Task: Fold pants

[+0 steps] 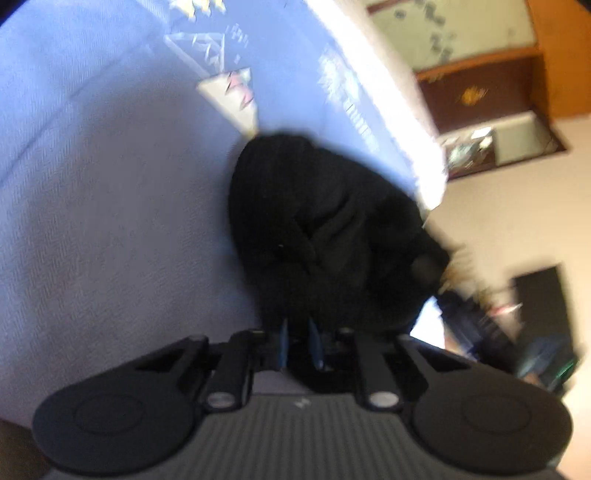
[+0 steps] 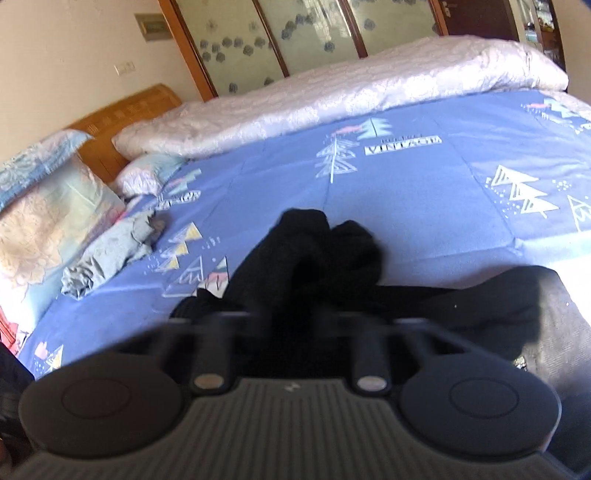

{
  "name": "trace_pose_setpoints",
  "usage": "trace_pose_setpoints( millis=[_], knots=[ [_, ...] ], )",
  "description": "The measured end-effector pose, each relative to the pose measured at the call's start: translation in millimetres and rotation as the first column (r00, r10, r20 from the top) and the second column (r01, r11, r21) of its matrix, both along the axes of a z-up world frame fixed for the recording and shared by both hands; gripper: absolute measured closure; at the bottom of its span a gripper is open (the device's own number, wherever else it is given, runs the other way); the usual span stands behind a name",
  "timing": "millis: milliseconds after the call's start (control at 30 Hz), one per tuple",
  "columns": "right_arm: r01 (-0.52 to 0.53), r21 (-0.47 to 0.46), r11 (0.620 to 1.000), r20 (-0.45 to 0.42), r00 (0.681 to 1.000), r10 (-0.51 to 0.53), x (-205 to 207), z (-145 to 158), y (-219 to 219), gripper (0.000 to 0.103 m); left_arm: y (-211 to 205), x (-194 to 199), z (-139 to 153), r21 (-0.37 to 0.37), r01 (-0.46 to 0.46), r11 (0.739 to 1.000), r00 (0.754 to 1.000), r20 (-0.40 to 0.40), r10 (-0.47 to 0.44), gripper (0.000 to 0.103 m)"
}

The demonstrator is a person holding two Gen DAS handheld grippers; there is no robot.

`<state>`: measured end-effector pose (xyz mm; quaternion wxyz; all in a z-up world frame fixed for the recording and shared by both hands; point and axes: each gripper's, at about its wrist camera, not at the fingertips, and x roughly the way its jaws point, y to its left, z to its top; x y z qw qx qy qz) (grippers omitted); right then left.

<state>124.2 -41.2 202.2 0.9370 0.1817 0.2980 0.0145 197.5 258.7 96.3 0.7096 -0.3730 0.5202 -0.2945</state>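
Note:
The black pants (image 1: pixel 325 221) lie bunched on the blue patterned bedsheet (image 1: pixel 110 184), close to the bed's edge. My left gripper (image 1: pixel 300 332) has its two blue pads close together, with black cloth pinched between them. In the right wrist view the pants (image 2: pixel 314 251) rise in a crumpled heap straight ahead and spread to the right. My right gripper (image 2: pixel 291 325) is blurred and its fingertips are buried in the dark cloth; the jaws stand narrow and appear closed on the fabric.
A white quilt (image 2: pixel 332 96) is rolled along the far side of the bed. A pillow (image 2: pixel 48 206) and a crumpled grey garment (image 2: pixel 107 254) lie at the left, by the wooden headboard (image 2: pixel 122 118). Glass wardrobe doors (image 2: pixel 295 33) stand behind.

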Motion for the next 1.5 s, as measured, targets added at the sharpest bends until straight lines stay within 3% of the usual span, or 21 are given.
trace_pose_setpoints(
  millis=[133, 267, 300, 400, 433, 500, 633, 733, 900, 933, 967, 1033, 1133, 1267, 1333, 1433, 1500],
  knots=[
    [-0.117, -0.163, 0.98, 0.078, 0.988, 0.131, -31, 12, 19, 0.09, 8, 9, 44, -0.078, -0.022, 0.997, 0.994, 0.102, 0.03, 0.092],
    [-0.285, -0.159, 0.945, 0.072, 0.951, 0.299, -52, 15, 36, 0.088, -28, 30, 81, -0.096, 0.041, 0.995, 0.983, 0.181, -0.023, 0.092],
    [-0.303, -0.194, 0.933, 0.066, 0.945, 0.32, -54, 15, 45, 0.087, -45, 34, 88, -0.092, 0.072, 0.993, 0.978, 0.2, -0.053, 0.091],
    [-0.279, -0.246, 0.928, 0.067, 0.95, 0.304, -58, 13, 53, 0.069, -106, 43, 99, 0.003, 0.164, 0.986, 0.958, 0.238, -0.16, 0.091],
    [-0.254, -0.232, 0.939, 0.066, 0.959, 0.276, -58, 12, 49, 0.05, -125, 45, 98, 0.033, 0.194, 0.98, 0.951, 0.24, -0.197, 0.091],
    [-0.214, -0.133, 0.968, 0.066, 0.972, 0.224, -60, 9, 30, 0.026, -157, 48, 91, 0.072, 0.249, 0.966, 0.941, 0.219, -0.259, 0.088],
    [-0.136, 0.076, 0.988, 0.049, 0.99, 0.132, -69, -1, -12, 0.018, -188, 46, 77, 0.091, 0.318, 0.944, 0.932, 0.154, -0.329, 0.079],
    [-0.092, 0.162, 0.982, 0.042, 0.995, 0.086, -67, -5, -30, 0.016, -179, 48, 85, 0.077, 0.312, 0.947, 0.929, 0.185, -0.321, 0.06],
    [-0.031, 0.232, 0.972, -0.004, 0.999, 0.033, -32, -15, -37, 0.016, -119, 41, 114, 0.019, 0.2, 0.98, 0.944, 0.265, -0.198, 0.05],
    [-0.016, 0.257, 0.966, -0.027, 0.999, 0.024, -23, -18, -37, 0.02, -105, 39, 117, 0.007, 0.166, 0.986, 0.949, 0.27, -0.161, 0.048],
    [-0.012, 0.292, 0.956, -0.043, 0.999, 0.026, -15, -20, -38, 0.046, -88, 35, 116, 0.001, 0.131, 0.991, 0.955, 0.268, -0.127, 0.047],
    [-0.021, 0.338, 0.941, -0.065, 0.997, 0.046, 1, -16, -36, 0.082, -53, 25, 107, 0.004, 0.058, 0.998, 0.969, 0.239, -0.057, 0.047],
    [-0.061, 0.443, 0.894, -0.029, 0.996, 0.082, 13, 9, -34, 0.084, -9, 14, 82, 0.01, -0.05, 0.999, 0.987, 0.153, 0.048, 0.047],
    [-0.114, 0.702, 0.703, 0.121, 0.992, 0.04, -8, 52, -65, 0.085, 23, 3, 54, -0.016, -0.127, 0.992, 0.99, 0.06, 0.128, 0.047],
    [-0.126, 0.747, 0.652, 0.177, 0.984, -0.013, -26, 69, -81, 0.085, 24, 2, 47, -0.017, -0.13, 0.991, 0.991, 0.039, 0.13, 0.047],
    [-0.039, 0.722, 0.69, 0.182, 0.974, -0.135, -61, 80, -113, 0.085, 11, 4, 45, -0.009, -0.098, 0.995, 0.995, 0.035, 0.098, 0.047],
    [0.112, 0.657, 0.745, 0.113, 0.963, -0.244, -84, 64, -136, 0.081, -3, 5, 43, -0.007, -0.061, 0.998, 0.997, 0.038, 0.061, 0.047]
  ],
)
